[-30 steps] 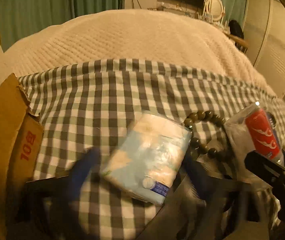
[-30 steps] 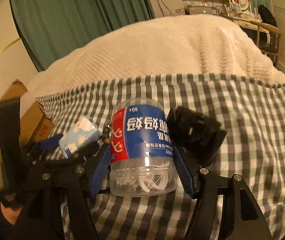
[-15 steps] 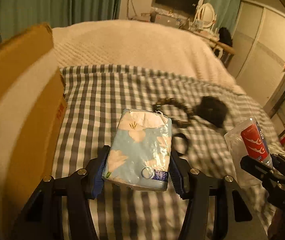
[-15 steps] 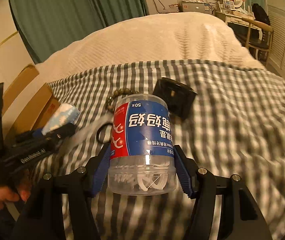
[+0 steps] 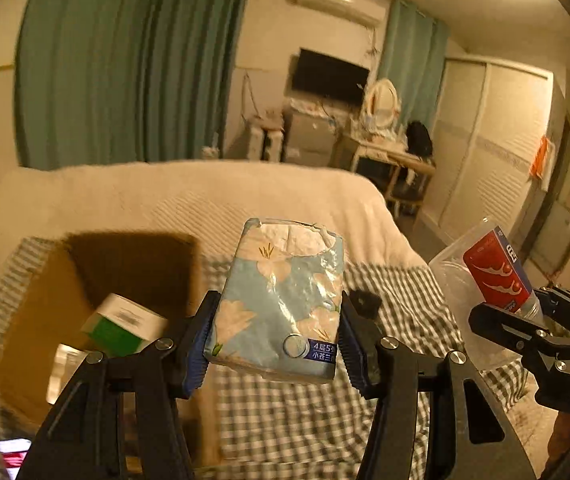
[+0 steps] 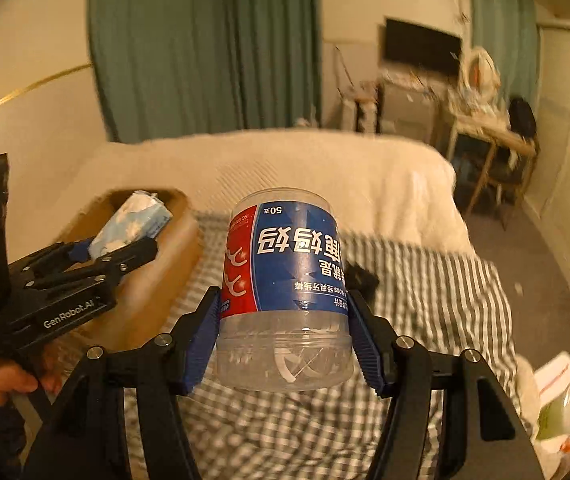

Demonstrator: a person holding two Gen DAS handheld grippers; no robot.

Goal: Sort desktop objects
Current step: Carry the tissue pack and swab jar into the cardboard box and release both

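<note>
My left gripper (image 5: 275,338) is shut on a light blue tissue pack (image 5: 281,300) with a flower print, held high above the checked cloth. In the right wrist view that same tissue pack (image 6: 131,226) hangs over the open cardboard box (image 6: 153,280). My right gripper (image 6: 285,344) is shut on a clear floss-pick jar (image 6: 285,292) with a blue and red label, upside down, lifted off the bed. The jar (image 5: 493,276) also shows at the right edge of the left wrist view.
The cardboard box (image 5: 45,312) at the left holds a green and white carton (image 5: 125,322). A black object (image 6: 361,276) lies on the checked cloth (image 6: 425,288). Beyond are a cream blanket (image 5: 165,196), green curtains and a dressing table (image 5: 389,156). A hand (image 6: 1,380) grips the left tool.
Both grippers have risen well off the bed with their loads. The left one has swung left, so the tissue pack now hangs beside the open box. The bead bracelet has dropped out of view.
</note>
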